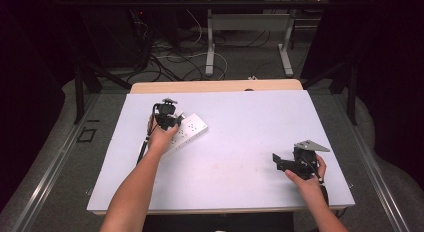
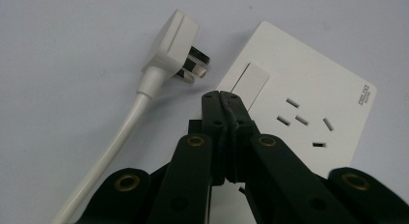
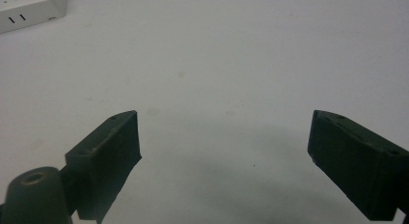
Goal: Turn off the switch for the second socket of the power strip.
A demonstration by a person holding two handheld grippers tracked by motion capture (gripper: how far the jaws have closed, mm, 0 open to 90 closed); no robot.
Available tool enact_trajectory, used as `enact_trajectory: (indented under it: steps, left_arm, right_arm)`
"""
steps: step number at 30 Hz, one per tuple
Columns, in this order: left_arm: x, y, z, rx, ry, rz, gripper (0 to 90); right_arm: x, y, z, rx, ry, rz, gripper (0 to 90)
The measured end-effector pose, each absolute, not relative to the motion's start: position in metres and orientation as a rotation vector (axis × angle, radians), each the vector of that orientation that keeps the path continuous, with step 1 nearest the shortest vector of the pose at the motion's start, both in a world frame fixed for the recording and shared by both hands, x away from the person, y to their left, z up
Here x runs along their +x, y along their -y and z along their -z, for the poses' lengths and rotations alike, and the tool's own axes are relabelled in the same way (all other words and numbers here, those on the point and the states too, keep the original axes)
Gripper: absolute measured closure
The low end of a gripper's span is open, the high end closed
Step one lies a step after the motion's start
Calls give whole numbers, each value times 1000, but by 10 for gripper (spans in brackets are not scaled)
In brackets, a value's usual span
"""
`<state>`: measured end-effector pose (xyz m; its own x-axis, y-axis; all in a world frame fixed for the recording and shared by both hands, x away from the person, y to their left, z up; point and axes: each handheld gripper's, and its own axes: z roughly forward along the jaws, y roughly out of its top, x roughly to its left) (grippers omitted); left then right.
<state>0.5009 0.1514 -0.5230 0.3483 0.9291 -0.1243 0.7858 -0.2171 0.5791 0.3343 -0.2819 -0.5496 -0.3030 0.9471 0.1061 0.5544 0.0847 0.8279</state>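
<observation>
A white power strip [image 1: 192, 129] [image 2: 308, 84] lies flat on the left half of the table, with a rocker switch [image 2: 252, 81] and socket holes on its face. Beside it a white three-pin plug [image 2: 177, 43] rests unplugged on its cable [image 2: 113, 149]. My left gripper [image 1: 171, 123] [image 2: 222, 95] is shut with nothing between its jaws, and its tips are at the near end of the switch; I cannot tell whether they touch it. My right gripper [image 1: 276, 160] [image 3: 224, 137] hovers open over bare table at the right, and a corner of the strip [image 3: 29, 9] is far ahead of it.
The table [image 1: 240, 117] has a pale sheet on top and a wooden edge at the back. Behind it are cables on the floor and the metal legs of another table [image 1: 211, 47].
</observation>
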Motion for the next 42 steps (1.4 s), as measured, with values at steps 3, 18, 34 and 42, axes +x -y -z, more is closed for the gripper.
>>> enact_trajectory:
  steps: [3, 18, 34, 42]
  left_arm:
    - [500, -151, 523, 2065, -1479, -353, 898]
    - [499, -147, 525, 2067, -1439, -385, 828]
    - [499, -149, 523, 2056, -1409, -386, 669]
    - [498, -150, 519, 2037, -1396, -383, 599]
  right_arm:
    - [334, 282, 549, 1481, -1902, -1119, 106]
    - [334, 283, 550, 1490, -1893, -1119, 108]
    - [334, 284, 549, 1496, -1883, -1126, 110]
    - [334, 284, 549, 1494, -1877, -1125, 110]
